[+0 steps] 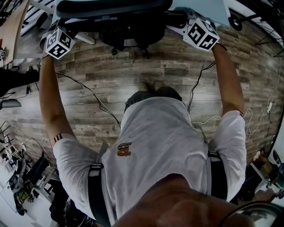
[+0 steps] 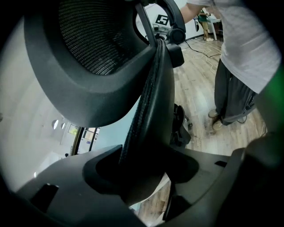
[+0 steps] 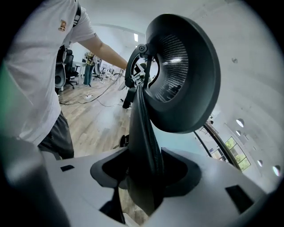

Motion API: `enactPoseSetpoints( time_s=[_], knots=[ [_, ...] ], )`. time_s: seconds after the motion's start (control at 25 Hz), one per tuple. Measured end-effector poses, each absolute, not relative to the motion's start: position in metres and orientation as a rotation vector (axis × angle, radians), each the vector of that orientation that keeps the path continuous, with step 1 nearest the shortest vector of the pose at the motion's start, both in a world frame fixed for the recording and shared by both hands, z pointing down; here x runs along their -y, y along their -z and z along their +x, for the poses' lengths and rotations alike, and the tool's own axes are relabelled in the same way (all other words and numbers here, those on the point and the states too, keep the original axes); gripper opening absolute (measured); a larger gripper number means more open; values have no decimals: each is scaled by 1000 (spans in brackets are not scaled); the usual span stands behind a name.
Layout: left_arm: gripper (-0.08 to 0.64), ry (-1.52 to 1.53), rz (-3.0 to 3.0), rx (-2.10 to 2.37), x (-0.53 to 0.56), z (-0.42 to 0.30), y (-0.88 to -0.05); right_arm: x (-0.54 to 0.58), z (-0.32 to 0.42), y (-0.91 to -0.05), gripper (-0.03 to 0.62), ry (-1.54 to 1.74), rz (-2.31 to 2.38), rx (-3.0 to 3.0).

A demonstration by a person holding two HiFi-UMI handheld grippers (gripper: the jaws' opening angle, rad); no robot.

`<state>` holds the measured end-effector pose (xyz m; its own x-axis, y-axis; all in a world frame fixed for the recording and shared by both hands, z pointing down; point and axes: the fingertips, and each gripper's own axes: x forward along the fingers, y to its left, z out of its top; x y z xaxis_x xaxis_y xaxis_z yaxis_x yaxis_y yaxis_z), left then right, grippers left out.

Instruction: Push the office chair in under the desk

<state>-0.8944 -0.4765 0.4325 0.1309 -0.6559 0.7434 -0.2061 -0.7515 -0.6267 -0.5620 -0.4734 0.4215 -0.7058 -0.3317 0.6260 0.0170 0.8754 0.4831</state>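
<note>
The left gripper [image 2: 148, 175] and right gripper [image 3: 143, 177] are each clamped on a side rim of the office chair [image 1: 113, 9] backrest, a stiff frame around soft mesh. The chair is stood at the desk [image 1: 202, 9] edge, and an easy roll on casters [image 1: 114, 51] is expected.

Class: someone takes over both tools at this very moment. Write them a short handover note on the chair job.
Left tool: shut on one side edge of the black mesh-backed office chair.
Right tool: shut on the opposite edge of the same backrest.
Position: the chair stands on the wood-plank floor, straight ahead at arm's length. A pale surface, probably the desk, lies just beyond it.
Done: both grips are set.
Left: push forward evenly until the seat is under the desk. How far in it already is cannot be told.
</note>
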Motion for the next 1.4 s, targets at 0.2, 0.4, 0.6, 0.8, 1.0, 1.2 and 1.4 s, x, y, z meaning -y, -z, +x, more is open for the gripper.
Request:
enactPoseSetpoints(
  time_s=[0.2, 0.4, 0.6, 0.8, 1.0, 1.2, 1.4],
  knots=[
    [286, 1558, -1972, -925, 467, -888, -403, 471, -553, -395, 222, 625, 293, 2333],
    [291, 1467, -1985, -1019, 442, -880, -378, 456, -540, -371, 229, 596, 352, 2419],
    [291, 1086, -2201, -1201, 400, -846, -336, 434, -533, -327, 229, 511, 407, 2657],
    [290, 499, -2518, -1352, 350, -778, -303, 403, -527, -294, 227, 341, 466, 2932],
    [250, -39, -2669, -1313, 314, -714, -273, 369, -534, -276, 184, 203, 484, 3143],
    [123, -332, -2663, -1294, 298, -665, -250, 336, -544, -270, 117, 154, 460, 3254],
    [39, -325, -2649, -1317, 296, -634, -252, 314, -559, -270, 60, 131, 427, 3309]
  ],
)
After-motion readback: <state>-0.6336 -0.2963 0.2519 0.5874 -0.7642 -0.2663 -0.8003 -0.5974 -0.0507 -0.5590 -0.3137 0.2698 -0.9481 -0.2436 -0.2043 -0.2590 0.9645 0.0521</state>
